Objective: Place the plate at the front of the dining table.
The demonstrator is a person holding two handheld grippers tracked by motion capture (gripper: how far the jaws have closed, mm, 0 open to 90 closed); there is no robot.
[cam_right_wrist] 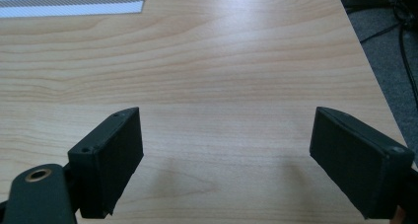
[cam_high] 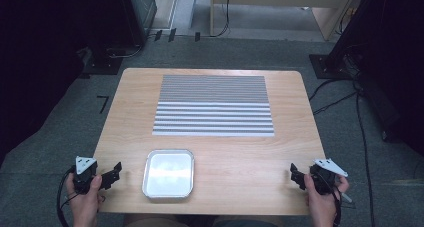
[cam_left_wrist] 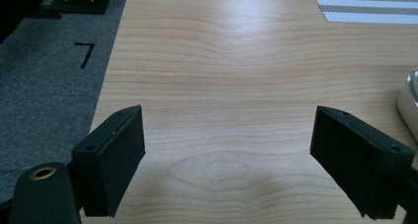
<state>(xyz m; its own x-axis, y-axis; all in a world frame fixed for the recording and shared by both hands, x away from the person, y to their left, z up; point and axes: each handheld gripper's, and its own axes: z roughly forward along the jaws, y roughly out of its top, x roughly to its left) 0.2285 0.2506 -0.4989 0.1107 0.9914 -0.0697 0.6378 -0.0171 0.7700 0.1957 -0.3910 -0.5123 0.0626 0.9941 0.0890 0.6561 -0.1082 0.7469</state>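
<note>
A striped mat (cam_high: 213, 105) lies across the far middle of the wooden surface (cam_high: 250, 157), and a shallow metal tray (cam_high: 168, 174) sits near the front edge — left of centre, with nothing inside that can be made out. The left gripper (cam_high: 117, 170) hovers at the front left corner, just beside the tray, its jaws spread wide over bare wood. The right gripper (cam_high: 295, 173) is held at the front right corner — jaws equally wide apart, nothing between them.

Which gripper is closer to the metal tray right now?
The left gripper, open at the table's near-left edge, just beside the tray. The right gripper, also open, sits at the far right edge.
</note>
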